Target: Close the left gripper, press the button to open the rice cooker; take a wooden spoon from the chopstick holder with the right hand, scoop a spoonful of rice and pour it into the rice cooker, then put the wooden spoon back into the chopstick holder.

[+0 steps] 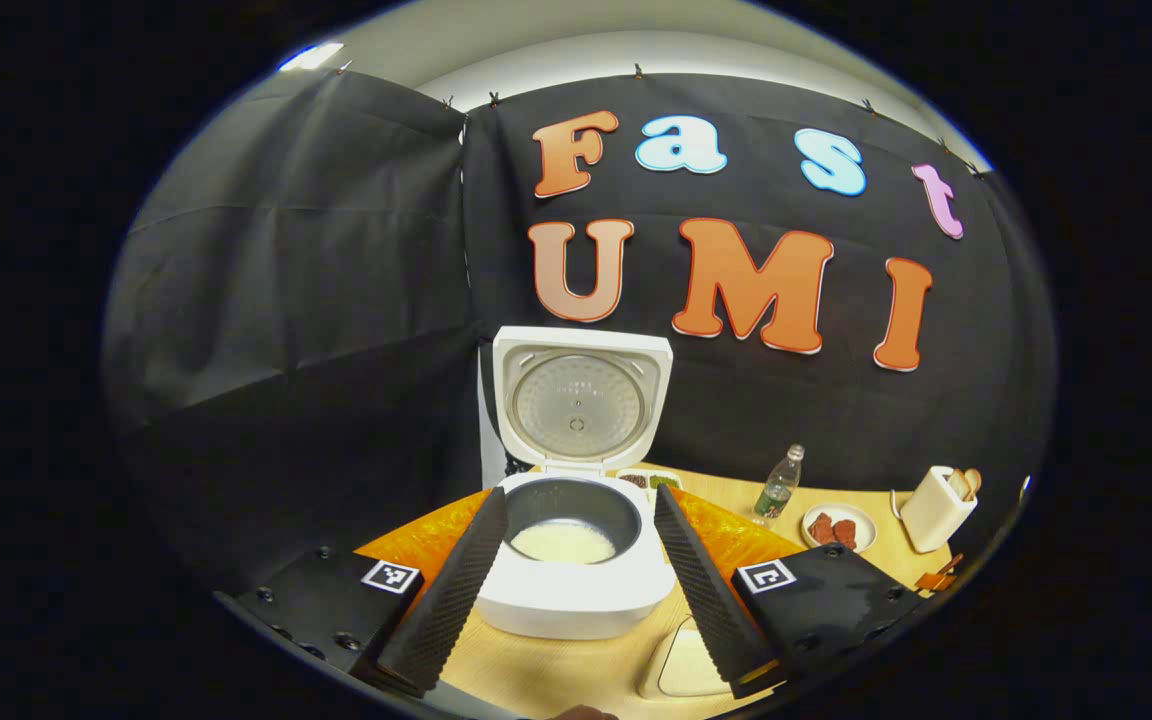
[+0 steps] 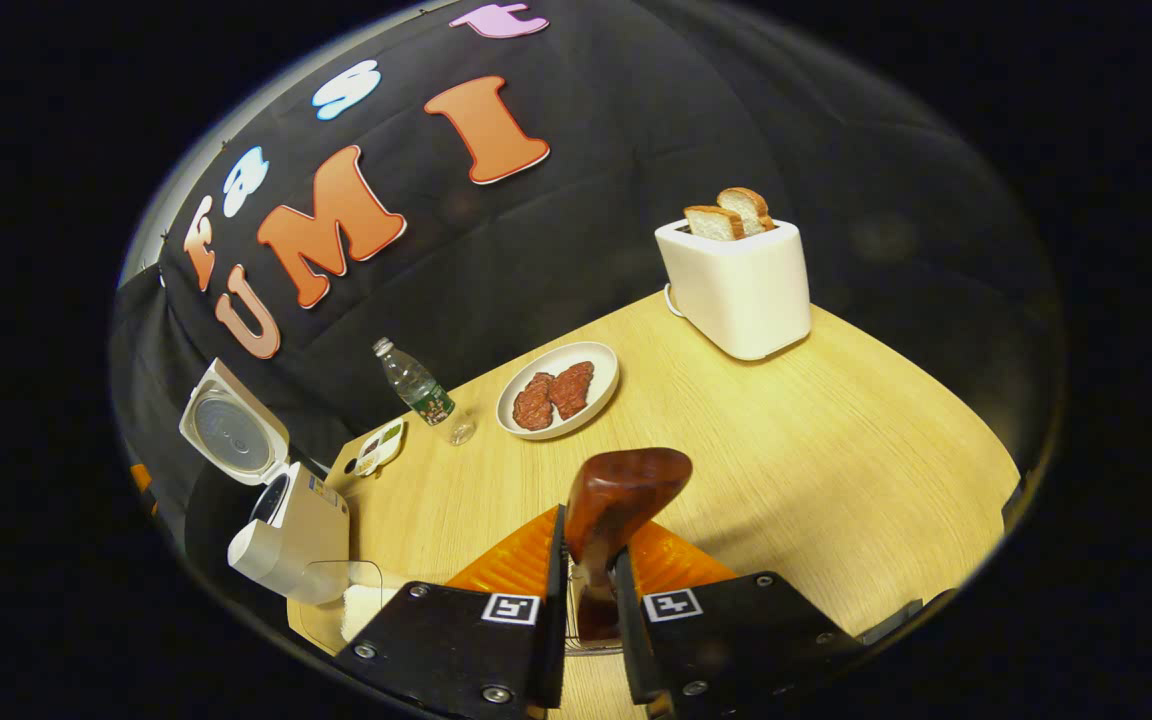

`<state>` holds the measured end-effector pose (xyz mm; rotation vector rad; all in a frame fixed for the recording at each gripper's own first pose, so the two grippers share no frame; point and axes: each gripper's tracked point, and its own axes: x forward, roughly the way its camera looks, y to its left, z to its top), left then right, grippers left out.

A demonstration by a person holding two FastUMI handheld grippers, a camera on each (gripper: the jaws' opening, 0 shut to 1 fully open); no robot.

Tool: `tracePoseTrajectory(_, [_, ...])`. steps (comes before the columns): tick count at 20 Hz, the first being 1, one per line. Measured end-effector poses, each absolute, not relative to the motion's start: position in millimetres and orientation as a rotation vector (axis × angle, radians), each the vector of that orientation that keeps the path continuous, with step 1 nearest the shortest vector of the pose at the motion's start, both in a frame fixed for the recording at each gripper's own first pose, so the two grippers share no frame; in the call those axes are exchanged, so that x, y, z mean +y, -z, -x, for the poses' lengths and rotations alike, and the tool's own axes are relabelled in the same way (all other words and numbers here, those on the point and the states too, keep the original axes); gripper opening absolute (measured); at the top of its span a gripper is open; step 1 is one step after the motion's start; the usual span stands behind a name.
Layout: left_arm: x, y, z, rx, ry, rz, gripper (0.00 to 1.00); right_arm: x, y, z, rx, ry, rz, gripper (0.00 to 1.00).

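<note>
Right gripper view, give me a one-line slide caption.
Right gripper shut on the wooden spoon above the table, rice cooker standing open.

One rice cooker (image 1: 576, 540), centre of the left gripper view, lid up. One water bottle (image 2: 416, 390), upper left of centre in the right gripper view. One plate (image 2: 604, 392) beside it, bearing two reddish pieces (image 2: 554, 393). One toaster (image 2: 736, 285), upper right, with two bread slices (image 2: 731, 215). One small divided dish (image 2: 381, 447), left. One wooden spoon (image 2: 616, 505), lower centre. One table (image 2: 836, 450).
</note>
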<state>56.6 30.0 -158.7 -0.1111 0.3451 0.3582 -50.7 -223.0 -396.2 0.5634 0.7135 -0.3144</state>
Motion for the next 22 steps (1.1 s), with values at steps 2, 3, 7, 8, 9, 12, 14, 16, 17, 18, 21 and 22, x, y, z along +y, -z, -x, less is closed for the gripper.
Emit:
tracePoseTrajectory(2, [39, 145, -77, 0.325, -0.348, 0.133, 0.99, -231, 390, 52, 0.727, 0.337, -0.556, 0.32])
tracePoseTrajectory(3, [44, 139, -86, 0.320, -0.345, 0.144, 0.99, -236, 384, 53, 0.727, 0.347, -0.545, 0.38])
tracePoseTrajectory(7, [63, 116, -127, 0.297, -0.333, 0.157, 0.98, -250, 344, 47, 0.688, 0.370, -0.470, 0.76])
tracePoseTrajectory(8, [69, 112, -138, 0.297, -0.336, 0.154, 0.99, -252, 330, 42, 0.663, 0.366, -0.441, 0.83])
tracePoseTrajectory(9, [73, 108, -151, 0.293, -0.331, 0.157, 0.98, -254, 316, 38, 0.642, 0.363, -0.412, 0.85])
tracePoseTrajectory(12, [90, 100, -194, 0.296, -0.314, 0.173, 0.99, -254, 274, 21, 0.576, 0.343, -0.330, 0.91])
tracePoseTrajectory(14, [100, 103, -226, 0.315, -0.295, 0.189, 0.98, -250, 249, 9, 0.534, 0.333, -0.303, 0.92])
tracePoseTrajectory(16, [115, 106, -258, 0.321, -0.307, 0.201, 0.98, -245, 232, 2, 0.502, 0.321, -0.270, 0.93])
tracePoseTrajectory(17, [121, 106, -275, 0.320, -0.319, 0.207, 0.99, -243, 227, 1, 0.495, 0.316, -0.255, 1.00])
tracePoseTrajectory(18, [126, 108, -292, 0.325, -0.328, 0.220, 1.00, -241, 223, -1, 0.494, 0.311, -0.244, 1.00])
tracePoseTrajectory(21, [154, 115, -344, 0.352, -0.378, 0.219, 1.00, -233, 216, -6, 0.495, 0.297, -0.228, 0.93])
tracePoseTrajectory(22, [162, 126, -356, 0.389, -0.395, 0.204, 1.00, -229, 214, -8, 0.497, 0.288, -0.233, 0.93])
